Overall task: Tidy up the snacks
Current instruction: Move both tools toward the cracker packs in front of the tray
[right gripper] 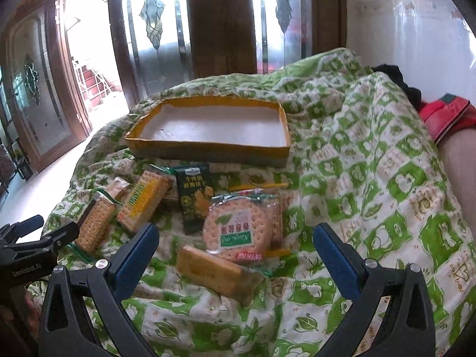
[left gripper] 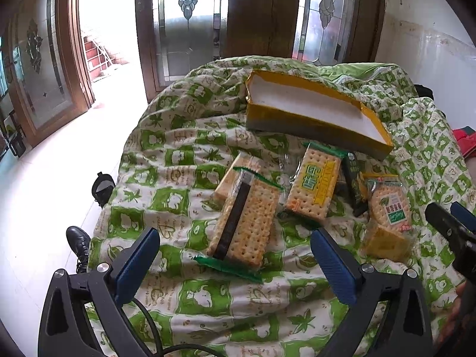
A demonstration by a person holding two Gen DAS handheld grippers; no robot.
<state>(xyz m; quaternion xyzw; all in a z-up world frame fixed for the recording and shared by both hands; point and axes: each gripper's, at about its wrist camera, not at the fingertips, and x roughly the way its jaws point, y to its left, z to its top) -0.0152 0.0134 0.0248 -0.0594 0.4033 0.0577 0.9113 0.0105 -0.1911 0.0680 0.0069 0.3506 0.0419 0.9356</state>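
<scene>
Several cracker packs lie on a green-and-white quilt [left gripper: 184, 294]. A long pack with a dark strip [left gripper: 247, 223] sits between the fingers of my left gripper [left gripper: 235, 255], which is open and hovers above it. A yellow-labelled pack [left gripper: 312, 190], a dark green pouch [right gripper: 195, 199] and a round-cracker pack [right gripper: 238, 232] lie further right. A small yellow pack [right gripper: 217, 273] rests between the fingers of my right gripper [right gripper: 236, 253], which is open with nothing held. An empty yellow box [right gripper: 208, 131] with a white floor stands behind the snacks.
The quilt [right gripper: 372, 208] drops off at the left toward a white tiled floor [left gripper: 59, 163], where a black shoe [left gripper: 78, 244] shows. Wooden glass doors [left gripper: 261, 15] stand behind. A red item [right gripper: 446, 113] lies at the right edge.
</scene>
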